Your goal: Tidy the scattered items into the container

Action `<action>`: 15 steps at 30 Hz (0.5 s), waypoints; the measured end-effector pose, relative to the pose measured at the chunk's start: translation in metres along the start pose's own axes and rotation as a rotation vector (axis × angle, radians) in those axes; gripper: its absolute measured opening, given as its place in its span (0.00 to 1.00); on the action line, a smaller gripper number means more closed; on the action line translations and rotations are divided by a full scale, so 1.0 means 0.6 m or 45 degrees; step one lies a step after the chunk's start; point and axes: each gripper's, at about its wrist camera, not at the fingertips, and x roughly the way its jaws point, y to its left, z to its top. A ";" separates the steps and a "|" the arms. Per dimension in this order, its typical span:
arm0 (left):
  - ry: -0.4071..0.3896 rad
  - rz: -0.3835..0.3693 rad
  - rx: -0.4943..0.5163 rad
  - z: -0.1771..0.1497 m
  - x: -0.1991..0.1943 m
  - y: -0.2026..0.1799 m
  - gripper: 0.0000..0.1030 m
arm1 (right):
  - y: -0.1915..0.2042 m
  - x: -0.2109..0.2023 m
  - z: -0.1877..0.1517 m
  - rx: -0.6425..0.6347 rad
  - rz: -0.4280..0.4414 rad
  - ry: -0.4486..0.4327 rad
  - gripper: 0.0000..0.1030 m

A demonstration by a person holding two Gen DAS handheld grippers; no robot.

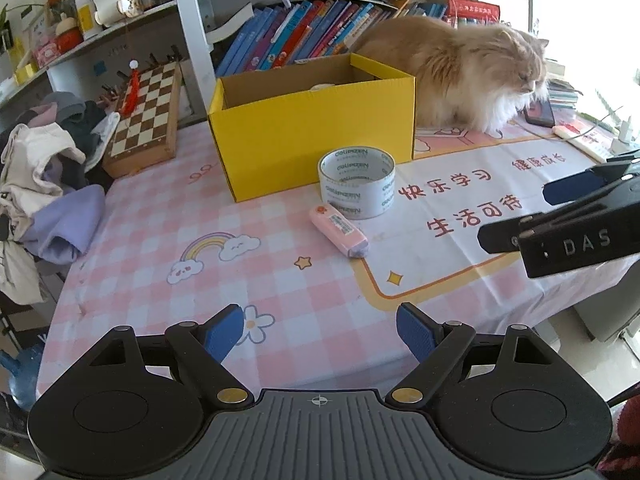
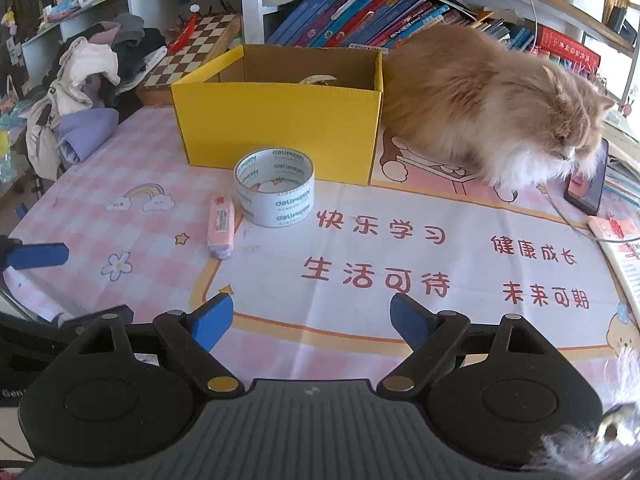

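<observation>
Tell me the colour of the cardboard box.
Bright yellow outside, plain brown inside the cardboard box; the right wrist view shows it best.

Box at the back, tape and eraser before it

On the table (image 2: 400, 216) the box (image 2: 280, 128) stands toward the rear — a roll (image 2: 318, 79) lies inside it. The tape roll (image 2: 274, 192) sits just in front of the box, the eraser (image 2: 220, 226) just beside the tape on its left. The cat (image 2: 492, 108) lies right of the box, touching it; books (image 2: 360, 16) stand behind both, a chessboard (image 2: 192, 48) and clothes (image 2: 88, 92) to the left.
</observation>
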 end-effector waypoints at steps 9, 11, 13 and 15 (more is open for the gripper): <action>-0.008 -0.033 0.017 0.002 0.002 -0.013 0.84 | -0.005 -0.007 0.001 0.012 -0.008 -0.029 0.83; -0.008 -0.036 0.015 0.002 0.003 -0.014 0.84 | -0.006 -0.006 0.002 0.008 -0.006 -0.023 0.83; -0.008 -0.039 0.013 0.002 0.004 -0.014 0.83 | -0.006 -0.004 0.003 0.005 -0.002 -0.020 0.83; -0.005 -0.038 0.014 0.003 0.006 -0.015 0.83 | -0.005 -0.001 0.005 0.000 0.002 -0.018 0.83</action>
